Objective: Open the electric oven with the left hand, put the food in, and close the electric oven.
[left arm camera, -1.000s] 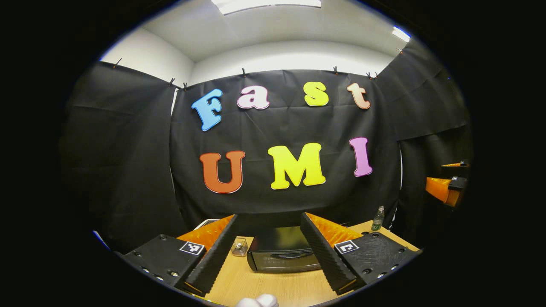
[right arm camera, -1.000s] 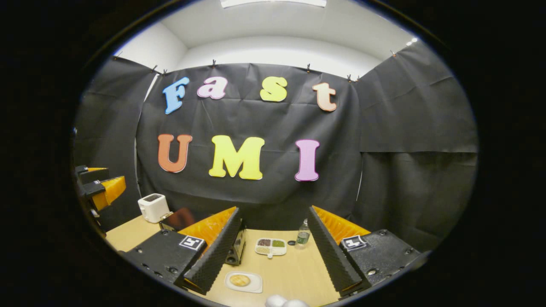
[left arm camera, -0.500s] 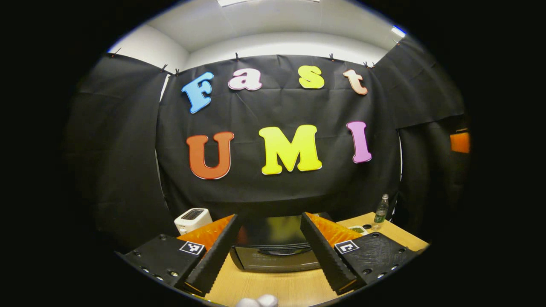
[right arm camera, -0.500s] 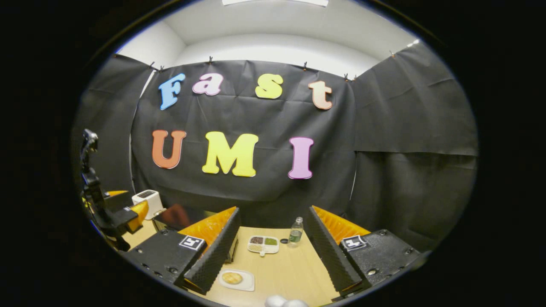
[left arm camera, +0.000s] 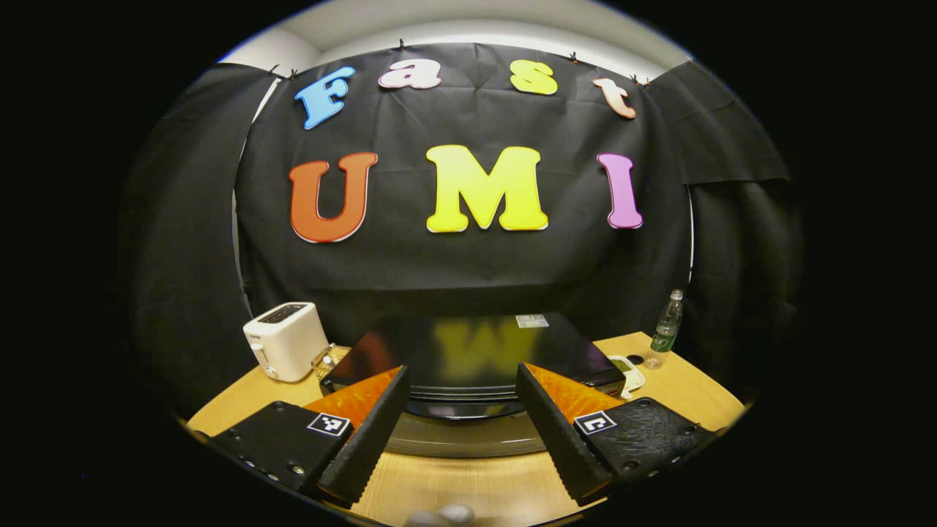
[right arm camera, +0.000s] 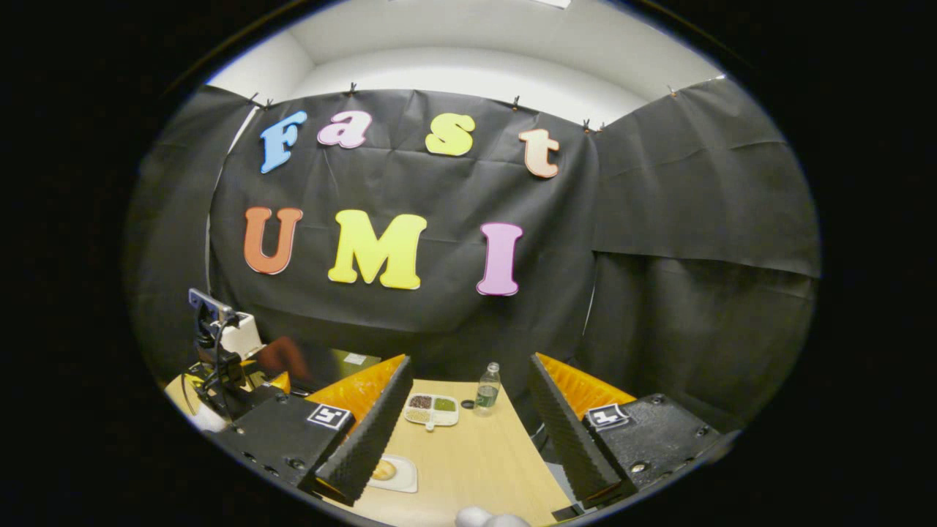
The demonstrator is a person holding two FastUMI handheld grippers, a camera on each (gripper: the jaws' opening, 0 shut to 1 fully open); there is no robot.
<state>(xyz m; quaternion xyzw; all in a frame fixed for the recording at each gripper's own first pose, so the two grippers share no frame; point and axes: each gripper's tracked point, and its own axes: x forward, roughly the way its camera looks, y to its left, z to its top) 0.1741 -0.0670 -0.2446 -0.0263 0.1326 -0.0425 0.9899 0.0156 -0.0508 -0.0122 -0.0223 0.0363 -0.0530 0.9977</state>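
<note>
On the wood counter (left arm camera: pixel 468 487) sits the black electric oven (left arm camera: pixel 468 359), w/ its shiny flat top showing in the left gripper view and its door shut. Left gripper (left arm camera: pixel 460 417) hangs just in front of the oven, up by the top front edge, w/ its fingers (left arm camera: pixel 366 432) spread wide apart & holding nothing; they don't touch the oven. To the left of the oven stands a white toaster (left arm camera: pixel 287 340), close by. On the far right side of the counter is a clear bottle (left arm camera: pixel 665 333) w/ a green label, and a bit of a white tray (left arm camera: pixel 631 375) peeks out from behind the oven's right corner. Over in the right gripper view, the right gripper (right arm camera: pixel 468 421) is up over the counter too, fingers (right arm camera: pixel 362 439) wide apart & empty. The food (right arm camera: pixel 382 470), a round golden piece, lies on a small white plate (right arm camera: pixel 401 477) low down near the left finger, partly hidden by it. Farther back sits the white tray (right arm camera: pixel 432 410) w/ little cups of dark & green stuff, and the bottle (right arm camera: pixel 485 389) stands just right of it. At the left edge of that view the left gripper (right arm camera: pixel 219 366) is seen near the oven (right arm camera: pixel 322 362); can't tell more, it's small and dark.
</note>
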